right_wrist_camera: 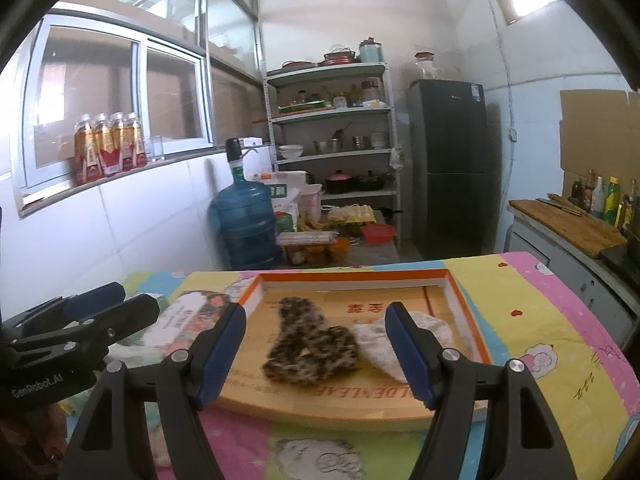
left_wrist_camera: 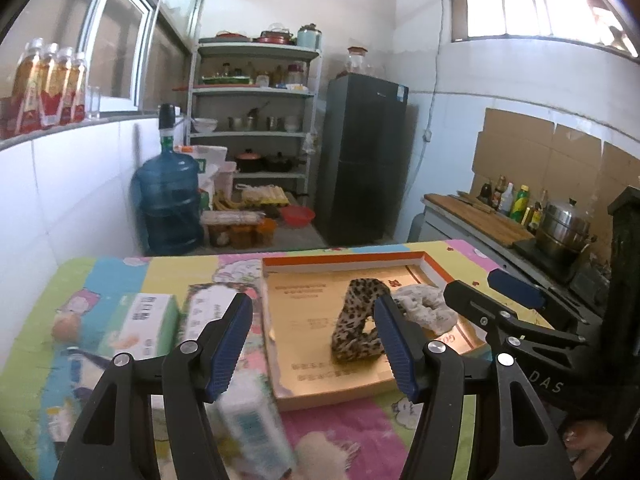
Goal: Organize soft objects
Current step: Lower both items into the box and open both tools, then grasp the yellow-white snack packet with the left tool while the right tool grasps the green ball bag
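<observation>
A leopard-print scrunchie (left_wrist_camera: 354, 320) (right_wrist_camera: 310, 342) and a white fluffy scrunchie (left_wrist_camera: 426, 306) (right_wrist_camera: 382, 340) lie side by side in a shallow orange-rimmed box (left_wrist_camera: 344, 258) (right_wrist_camera: 352, 274) on the colourful table. My left gripper (left_wrist_camera: 314, 344) is open and empty above the box's near left edge. My right gripper (right_wrist_camera: 316, 354) is open and empty just before the two scrunchies; it also shows in the left wrist view (left_wrist_camera: 492, 288). A beige fuzzy item (left_wrist_camera: 320, 454) lies blurred on the table below the left gripper.
A green-white tissue box (left_wrist_camera: 142, 326) and a flat printed packet (left_wrist_camera: 208, 312) (right_wrist_camera: 188, 320) lie left of the box. A blurred white-green pack (left_wrist_camera: 252, 428) lies under the left gripper. A water jug (left_wrist_camera: 168, 200), shelves and a fridge stand behind the table.
</observation>
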Action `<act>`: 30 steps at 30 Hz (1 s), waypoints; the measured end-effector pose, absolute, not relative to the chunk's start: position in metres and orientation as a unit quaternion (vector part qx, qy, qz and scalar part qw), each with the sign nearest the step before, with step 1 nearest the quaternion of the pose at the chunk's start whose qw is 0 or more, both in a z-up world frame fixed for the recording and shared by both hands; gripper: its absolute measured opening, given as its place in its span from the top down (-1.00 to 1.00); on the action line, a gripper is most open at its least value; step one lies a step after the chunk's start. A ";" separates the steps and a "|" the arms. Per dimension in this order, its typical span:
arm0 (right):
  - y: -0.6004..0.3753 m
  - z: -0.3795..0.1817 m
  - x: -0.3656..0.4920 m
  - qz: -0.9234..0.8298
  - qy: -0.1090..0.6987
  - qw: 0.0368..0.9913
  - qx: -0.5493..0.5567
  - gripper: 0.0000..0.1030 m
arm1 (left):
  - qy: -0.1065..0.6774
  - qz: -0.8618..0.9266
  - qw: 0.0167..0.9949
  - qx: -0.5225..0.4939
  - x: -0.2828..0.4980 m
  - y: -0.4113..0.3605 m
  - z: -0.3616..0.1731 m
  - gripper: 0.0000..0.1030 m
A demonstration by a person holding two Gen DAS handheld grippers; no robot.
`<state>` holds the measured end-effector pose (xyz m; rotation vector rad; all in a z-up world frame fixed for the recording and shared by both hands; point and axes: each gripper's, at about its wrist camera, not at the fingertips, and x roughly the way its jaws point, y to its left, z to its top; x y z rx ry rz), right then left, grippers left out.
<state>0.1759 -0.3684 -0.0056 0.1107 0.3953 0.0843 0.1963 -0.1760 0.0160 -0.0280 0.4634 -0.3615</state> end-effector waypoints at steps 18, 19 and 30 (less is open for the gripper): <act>-0.296 0.003 0.146 0.071 0.191 0.978 0.043 -0.40 | 0.207 -0.133 0.969 -0.037 0.164 -0.087 0.025 -0.26; -0.291 0.002 0.145 0.074 0.190 0.978 0.041 -0.40 | 0.206 -0.127 0.970 -0.038 0.162 -0.080 0.025 -0.26; -0.249 -0.016 0.137 0.096 0.208 0.973 0.029 -0.40 | 0.199 -0.079 0.976 -0.038 0.148 -0.018 0.012 -0.26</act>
